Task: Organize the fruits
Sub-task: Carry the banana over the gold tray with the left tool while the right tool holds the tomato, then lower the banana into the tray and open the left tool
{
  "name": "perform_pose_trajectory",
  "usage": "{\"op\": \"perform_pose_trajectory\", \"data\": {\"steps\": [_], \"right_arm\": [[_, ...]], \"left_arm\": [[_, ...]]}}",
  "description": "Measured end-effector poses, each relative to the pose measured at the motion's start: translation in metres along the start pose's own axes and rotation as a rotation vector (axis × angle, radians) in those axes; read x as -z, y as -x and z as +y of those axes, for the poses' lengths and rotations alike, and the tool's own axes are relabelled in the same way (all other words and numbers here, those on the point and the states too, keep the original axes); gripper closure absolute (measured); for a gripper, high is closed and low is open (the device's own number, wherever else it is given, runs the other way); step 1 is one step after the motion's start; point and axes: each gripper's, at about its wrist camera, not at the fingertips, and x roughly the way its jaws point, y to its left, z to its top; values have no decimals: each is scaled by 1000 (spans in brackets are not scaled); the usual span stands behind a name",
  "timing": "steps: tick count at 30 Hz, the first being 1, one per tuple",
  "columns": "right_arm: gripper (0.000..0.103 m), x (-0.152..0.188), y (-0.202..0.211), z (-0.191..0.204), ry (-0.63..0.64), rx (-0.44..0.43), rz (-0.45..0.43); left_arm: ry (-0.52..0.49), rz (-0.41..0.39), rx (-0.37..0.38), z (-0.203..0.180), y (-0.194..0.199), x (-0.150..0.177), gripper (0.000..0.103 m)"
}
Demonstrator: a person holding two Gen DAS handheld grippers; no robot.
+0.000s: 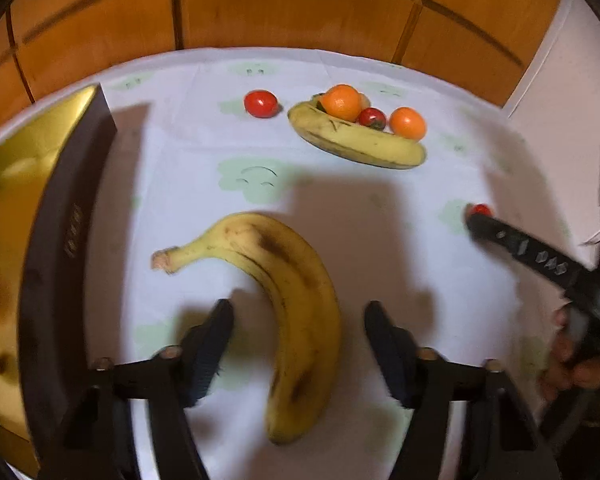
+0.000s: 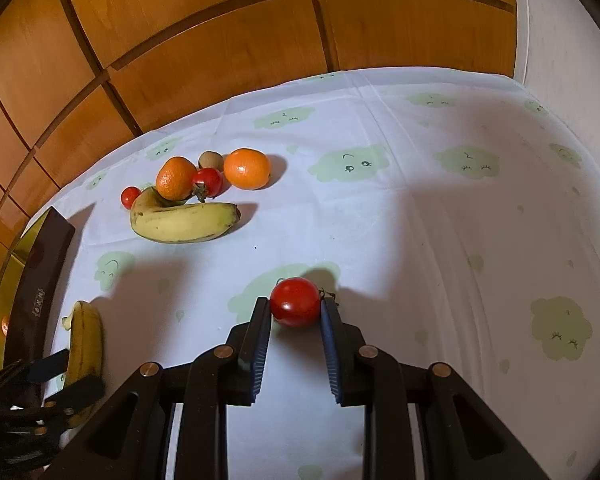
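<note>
Our left gripper [image 1: 299,316] stands open over the bench [image 1: 380,240], its two fingers [image 1: 212,344] on either side of a spotted banana [image 1: 292,300] without touching it; the banana lies flat on the cloth, stem end pointing toward the dark box [image 1: 66,240] with a gold inside that sits at the left edge.

Our right gripper [image 2: 296,306] is narrowed onto a red tomato [image 2: 295,302], both pads against its sides, and the tomato sits low on the cloth, though we cannot tell whether it rests there or is lifted a little. From the left wrist view we see that same tomato only as a small red spot at the tip of the dark fingers.

Farther back we see the rest of the fruit in a cluster: a second banana [image 2: 184,222], two oranges [image 2: 247,168] touching or just beside it, a small tomato [image 2: 207,181] between the oranges, and a brownish round fruit [image 2: 211,160] behind. Another tomato [image 1: 261,103] lies just left of that group.

The cloth is white with pale green cloud faces, and wooden panels [image 2: 220,40] rise behind the bench
</note>
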Motion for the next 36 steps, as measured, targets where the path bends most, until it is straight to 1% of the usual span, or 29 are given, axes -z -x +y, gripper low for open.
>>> {"op": "perform_pose_trajectory", "data": {"steps": [1, 2, 4, 7, 11, 13, 16, 19, 20, 22, 23, 25, 26, 28, 29, 31, 32, 34, 36], "right_arm": [[78, 0, 0, 0, 0, -1, -1], [78, 0, 0, -1, 0, -2, -2], [78, -1, -1, -1, 0, -3, -3], [78, -1, -1, -1, -1, -2, -3], [78, -2, -2, 1, 3, 10, -1], [78, -2, -2, 1, 5, 16, 1], [78, -3, -3, 3, 13, 28, 2], [78, -3, -4, 5, 22, 40, 3], [78, -3, -4, 5, 24, 45, 3], [78, -4, -4, 6, 26, 50, 3], [78, -4, -4, 6, 25, 51, 3], [78, -4, -5, 7, 24, 55, 4], [78, -4, -5, 7, 25, 59, 5], [78, -4, -5, 9, 28, 64, 7], [78, -4, -6, 9, 29, 66, 7], [78, -5, -6, 10, 31, 70, 9], [78, -5, -6, 10, 32, 72, 10], [78, -6, -7, 10, 36, 77, 13], [78, -6, -7, 11, 41, 82, 15]], "left_arm": [[-21, -6, 3, -2, -1, 1, 69], [-24, -12, 8, -3, 0, 1, 70], [-9, -27, 32, 2, 3, 4, 71], [13, -77, 97, 9, 15, 7, 73], [2, -152, 150, 12, 41, 6, 73], [-2, -188, 163, 13, 58, 4, 73], [21, -233, 190, 23, 85, 0, 73], [55, -291, 215, 42, 120, -5, 73], [56, -324, 207, 49, 134, -8, 73], [45, -360, 164, 62, 151, -11, 73], [47, -369, 147, 69, 155, -12, 73], [51, -377, 84, 89, 155, -17, 73], [68, -361, 43, 103, 149, -21, 73], [96, -319, 12, 125, 134, -26, 73], [113, -285, -26, 139, 121, -31, 73], [112, -246, -78, 154, 101, -35, 73], [122, -223, -95, 164, 90, -37, 73], [165, -165, -99, 183, 68, -38, 73], [203, -135, -116, 193, 51, -40, 73]]}}
